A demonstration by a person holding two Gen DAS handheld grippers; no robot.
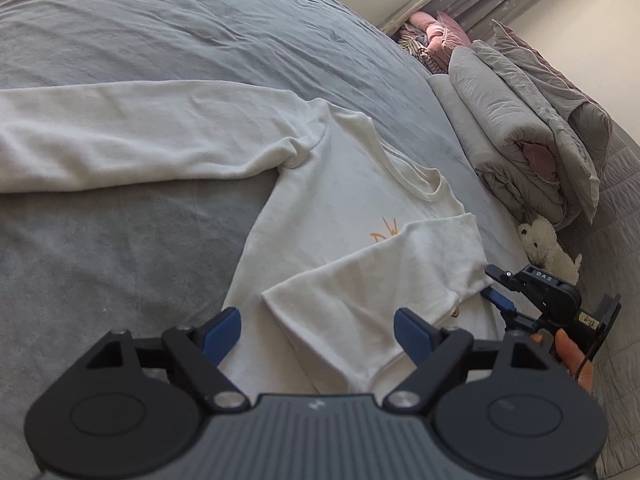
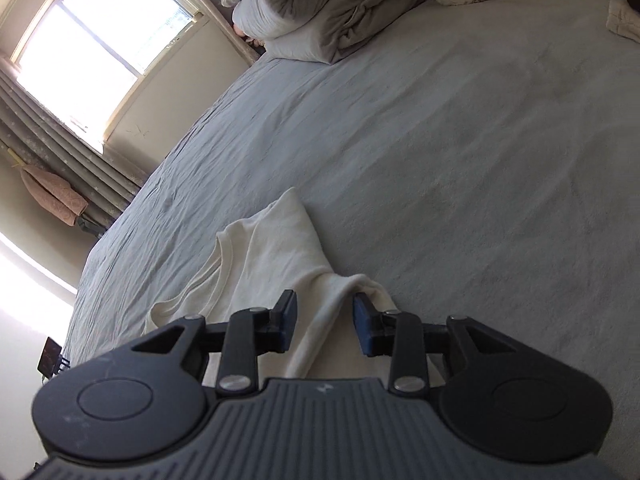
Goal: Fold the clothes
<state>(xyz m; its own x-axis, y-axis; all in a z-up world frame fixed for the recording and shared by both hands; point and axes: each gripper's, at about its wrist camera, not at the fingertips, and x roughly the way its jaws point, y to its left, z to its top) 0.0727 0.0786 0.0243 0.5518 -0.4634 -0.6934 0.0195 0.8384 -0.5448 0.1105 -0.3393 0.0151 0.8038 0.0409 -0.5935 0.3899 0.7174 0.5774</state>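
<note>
A white long-sleeved shirt (image 1: 344, 184) lies flat on the grey bed, with orange lettering on its chest. One sleeve (image 1: 132, 132) stretches out to the left; the other sleeve (image 1: 380, 280) is folded across the body. My left gripper (image 1: 316, 332) hovers open just above that folded sleeve's cuff end. My right gripper (image 1: 494, 286) sits at the shirt's right edge, by the fold. In the right wrist view the right gripper (image 2: 325, 322) stands open, with a ridge of the shirt (image 2: 272, 256) running between its fingers, unpinched.
Rolled grey duvets (image 1: 520, 128) and a white plush toy (image 1: 548, 248) lie at the bed's right side, the toy close to the right gripper. Pink clothes (image 1: 436, 36) pile up by the curtain. A hand (image 1: 572, 352) holds the right gripper. A window (image 2: 92, 44) lights the far wall.
</note>
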